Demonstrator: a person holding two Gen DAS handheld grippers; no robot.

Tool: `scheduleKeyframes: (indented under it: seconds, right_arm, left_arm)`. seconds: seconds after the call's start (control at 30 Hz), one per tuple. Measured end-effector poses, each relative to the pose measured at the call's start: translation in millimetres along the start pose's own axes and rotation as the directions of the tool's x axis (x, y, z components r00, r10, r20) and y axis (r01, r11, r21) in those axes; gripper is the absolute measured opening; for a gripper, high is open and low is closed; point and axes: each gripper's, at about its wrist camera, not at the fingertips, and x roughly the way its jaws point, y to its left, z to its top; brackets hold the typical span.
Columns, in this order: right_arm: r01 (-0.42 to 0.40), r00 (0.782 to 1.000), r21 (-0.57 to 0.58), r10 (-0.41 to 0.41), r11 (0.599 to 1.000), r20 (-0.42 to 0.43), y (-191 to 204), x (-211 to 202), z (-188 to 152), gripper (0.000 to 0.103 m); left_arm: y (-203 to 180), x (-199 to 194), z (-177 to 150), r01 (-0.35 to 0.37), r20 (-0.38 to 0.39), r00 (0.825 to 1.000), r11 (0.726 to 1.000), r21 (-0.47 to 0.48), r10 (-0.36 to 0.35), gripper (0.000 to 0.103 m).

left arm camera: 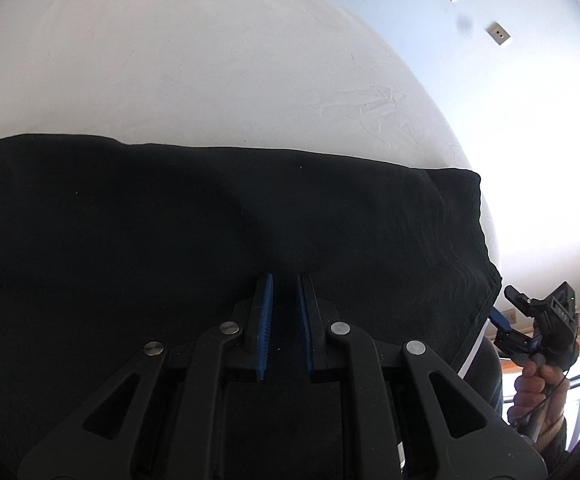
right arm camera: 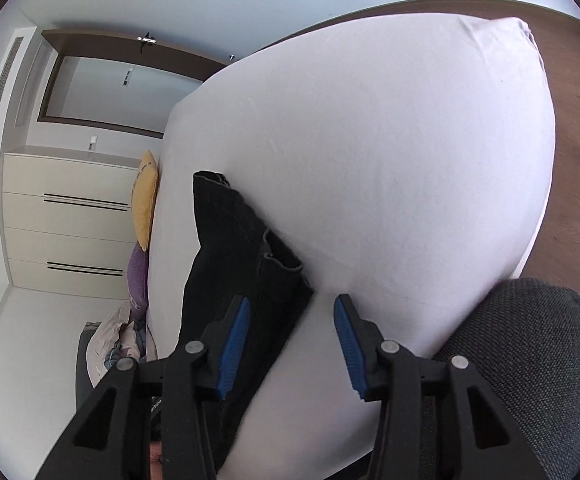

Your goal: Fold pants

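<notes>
Black pants (left arm camera: 210,232) lie spread across a white bed (left arm camera: 170,60). My left gripper (left arm camera: 285,280) hovers low over the middle of the cloth, its blue pads a small gap apart with nothing between them. In the right wrist view the pants (right arm camera: 242,248) lie as a folded strip along the bed's (right arm camera: 390,160) left side, hems toward me. My right gripper (right arm camera: 290,312) is open wide at the near end of the pants, its left finger over the cloth, holding nothing. It also shows in the left wrist view (left arm camera: 502,320) at the pants' right edge.
A yellow pillow (right arm camera: 146,200) and a purple pillow (right arm camera: 136,280) lie at the bed's far side. A cream drawer unit (right arm camera: 70,220) stands against the wall. A dark grey seat (right arm camera: 530,360) is at the right, with wooden floor (right arm camera: 578,120) beyond.
</notes>
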Motion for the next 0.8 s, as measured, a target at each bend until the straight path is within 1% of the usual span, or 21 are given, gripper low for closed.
scheduleKeyframes:
  seconds: [0.1,0.23,0.27,0.3,0.37,0.53,0.6,0.8]
  right_arm:
    - [-0.035,0.999,0.010,0.035,0.999,-0.001,0.9,4.5,2.1,0.048]
    - [-0.077,0.997,0.038,0.076,0.996,0.017,1.2,12.2,3.5,0.048]
    - [-0.099,0.995,0.053,0.097,0.994,0.026,-0.1,13.8,3.6,0.048]
    - [-0.120,0.992,0.074,0.118,0.990,0.037,-2.2,15.8,3.5,0.048]
    - [-0.157,0.987,0.116,0.151,0.981,0.063,-7.0,17.7,3.1,0.048]
    - [-0.252,0.963,0.191,0.225,0.949,0.151,-14.6,19.7,2.1,0.047]
    - [-0.254,0.961,0.194,0.225,0.948,0.160,-12.0,23.6,4.6,0.047]
    - [-0.246,0.962,0.140,0.223,0.959,0.160,6.0,38.4,12.4,0.048]
  left_arm:
    - [3.9,-1.9,-3.1,0.014,-0.009,1.000,1.000,-0.025,-0.015,0.012]
    - [0.2,-0.5,-3.2,-0.006,-0.009,1.000,1.000,-0.022,0.006,0.012]
    - [1.1,-2.1,-3.1,-0.005,-0.009,1.000,1.000,-0.026,0.005,0.012]
    - [9.2,-10.9,-3.2,0.001,-0.011,1.000,0.999,-0.035,-0.001,0.012]
    - [17.6,-15.9,-2.2,0.016,-0.015,1.000,0.998,-0.057,-0.017,0.012]
    - [23.7,-19.2,-2.4,0.024,-0.017,1.000,0.997,-0.073,-0.025,0.012]
    - [26.3,-19.9,-2.7,0.027,-0.016,0.999,0.996,-0.081,-0.029,0.012]
    - [32.2,-24.2,-5.0,0.029,-0.010,1.000,0.996,-0.090,-0.030,0.012]
